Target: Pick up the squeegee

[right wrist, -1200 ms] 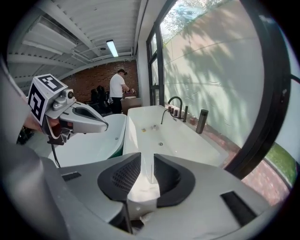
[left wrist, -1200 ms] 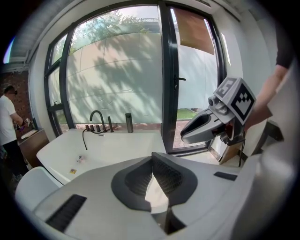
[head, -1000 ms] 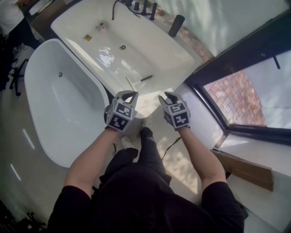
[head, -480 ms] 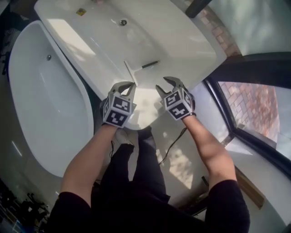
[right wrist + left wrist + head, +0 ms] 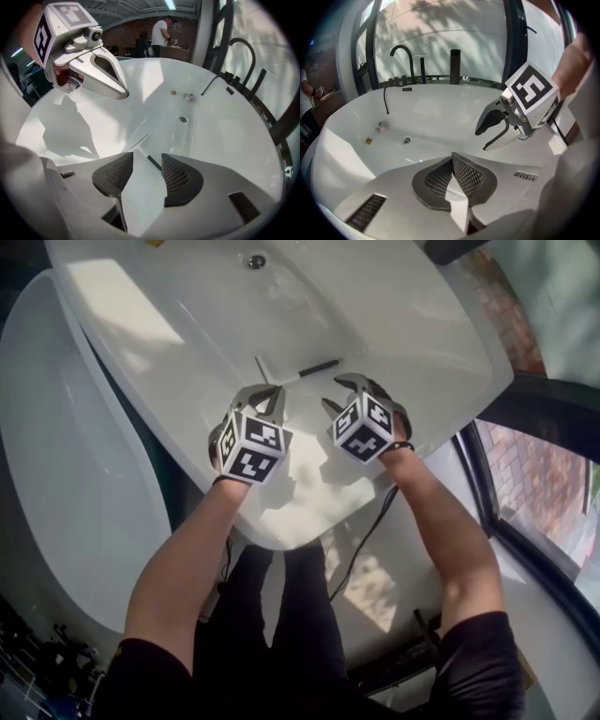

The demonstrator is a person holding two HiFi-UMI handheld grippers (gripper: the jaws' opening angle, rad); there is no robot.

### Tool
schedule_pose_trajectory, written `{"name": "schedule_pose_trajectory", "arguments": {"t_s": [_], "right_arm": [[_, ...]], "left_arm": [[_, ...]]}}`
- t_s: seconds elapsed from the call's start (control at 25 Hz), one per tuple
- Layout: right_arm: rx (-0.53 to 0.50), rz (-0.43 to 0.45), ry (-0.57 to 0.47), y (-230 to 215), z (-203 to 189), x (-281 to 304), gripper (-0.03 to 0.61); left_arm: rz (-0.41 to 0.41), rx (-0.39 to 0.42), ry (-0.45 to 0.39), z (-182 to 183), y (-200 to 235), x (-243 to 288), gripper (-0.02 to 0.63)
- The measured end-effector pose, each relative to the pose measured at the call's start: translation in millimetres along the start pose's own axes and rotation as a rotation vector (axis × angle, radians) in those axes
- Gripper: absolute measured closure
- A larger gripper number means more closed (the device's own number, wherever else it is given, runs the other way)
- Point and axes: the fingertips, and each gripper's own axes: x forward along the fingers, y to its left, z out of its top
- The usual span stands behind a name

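The squeegee [image 5: 267, 373], with a white blade and a thin black handle [image 5: 319, 367], lies on the floor of the white bathtub [image 5: 422, 324]. My left gripper [image 5: 269, 396] hovers just at the near side of the blade, its pads meeting at the tips [image 5: 452, 161]. My right gripper [image 5: 336, 394] hangs to the right of it, close to the handle's end. Its jaws are opening, and nothing is between them [image 5: 146, 168]. In the right gripper view the dark handle [image 5: 153, 163] shows just past the gap.
A second white tub [image 5: 56, 474] stands at the left. The drain [image 5: 255, 261] is at the tub's far end, with a black faucet [image 5: 401, 51] on the far rim. A dark-framed window [image 5: 544, 474] is to the right. A person [image 5: 161, 33] stands far behind.
Both grippers have come down into the tub and closer to the squeegee. The right gripper's jaws have spread wider.
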Motion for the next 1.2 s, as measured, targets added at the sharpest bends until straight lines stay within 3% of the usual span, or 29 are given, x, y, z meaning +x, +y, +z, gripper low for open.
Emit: {"name": "schedule_pose_trajectory", "arguments": {"t_s": [0.2,0.56,0.8,1.08,1.2], "right_arm": [[-0.108,0.048,0.046,-6.4,-4.5,57.2,0.374],[-0.155,0.021,0.166,-18.5,-39.9,123.9,0.374],[-0.11,-0.038,0.182,-18.2,-45.4,148.5,0.374],[-0.031,-0.118,0.167,-10.7,-28.3,191.4,0.374],[-0.045,-0.133,0.171,-4.9,-30.9,215.4,0.374]], "left_arm": [[-0.002,-0.029,0.026,-19.2,12.7,43.8,0.609],[0.022,-0.009,0.094,-44.5,30.6,97.0,0.609],[0.027,0.042,0.152,-63.5,43.0,106.5,0.609],[0.024,0.058,0.111,-70.5,57.6,120.3,0.609],[0.006,0.047,0.108,-76.5,56.9,122.8,0.609]]}}
